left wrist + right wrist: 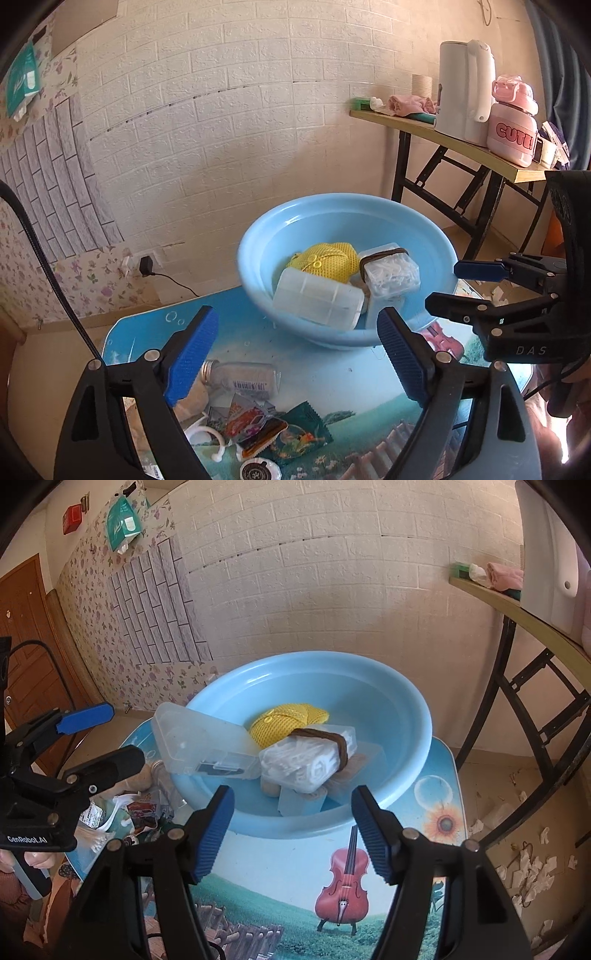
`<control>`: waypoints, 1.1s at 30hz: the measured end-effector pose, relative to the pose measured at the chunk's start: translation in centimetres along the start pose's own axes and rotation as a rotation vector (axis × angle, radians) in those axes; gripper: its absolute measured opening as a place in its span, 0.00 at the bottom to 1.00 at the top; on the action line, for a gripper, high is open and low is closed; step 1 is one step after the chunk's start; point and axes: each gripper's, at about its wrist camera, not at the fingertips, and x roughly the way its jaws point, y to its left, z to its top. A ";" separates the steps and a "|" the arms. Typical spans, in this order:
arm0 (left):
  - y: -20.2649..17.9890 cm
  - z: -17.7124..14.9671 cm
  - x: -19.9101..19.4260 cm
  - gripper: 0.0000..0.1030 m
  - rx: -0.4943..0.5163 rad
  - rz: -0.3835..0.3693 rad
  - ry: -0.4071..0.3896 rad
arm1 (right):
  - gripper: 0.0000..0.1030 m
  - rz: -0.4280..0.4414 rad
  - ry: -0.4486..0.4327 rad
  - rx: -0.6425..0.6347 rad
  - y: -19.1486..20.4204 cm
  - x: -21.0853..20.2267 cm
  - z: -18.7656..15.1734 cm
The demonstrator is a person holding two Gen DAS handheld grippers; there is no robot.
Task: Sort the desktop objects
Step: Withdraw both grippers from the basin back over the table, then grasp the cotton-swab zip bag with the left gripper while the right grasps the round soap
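Both the left gripper (297, 354) and the right gripper (293, 830) stand with jaws apart, gripping nothing. The light-blue basin (255, 258) on the desk (332, 373) holds a clear plastic box (317, 301), a yellow mesh pouch (328, 262) and a banded box of white pieces (391, 275). Something brown beneath them is mostly hidden. Sachets (273, 428) and a small bottle (243, 374) lie partly hidden behind the left gripper's finger.

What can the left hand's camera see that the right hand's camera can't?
Only the left wrist view shows the pink bottle, the whole white kettle and the little glass bottle lying on the table. Only the right wrist view shows the violin picture, the brown door and paper scraps on the floor. Both show the blue basin holding the yellow mesh bag and clear boxes, and both grippers open and empty.
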 end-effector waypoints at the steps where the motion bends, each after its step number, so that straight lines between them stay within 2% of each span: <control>1: 0.2 -0.4 -0.3 0.85 -0.006 0.005 0.002 | 0.64 -0.002 0.004 -0.001 0.2 -0.1 -0.2; 10: 3.8 -5.8 -3.4 0.86 -0.051 0.090 0.016 | 0.64 0.018 0.069 -0.022 3.0 0.2 -2.9; 20: 8.0 -12.7 -3.5 0.86 -0.167 0.140 0.134 | 0.64 0.090 0.151 -0.066 7.2 2.2 -5.1; 27: 8.6 -14.7 -2.7 0.87 -0.170 0.149 0.172 | 0.64 0.118 0.193 -0.077 8.9 3.4 -5.9; 33: 9.1 -16.0 -3.3 0.87 -0.215 0.145 0.185 | 0.64 0.156 0.174 -0.099 10.9 3.0 -6.2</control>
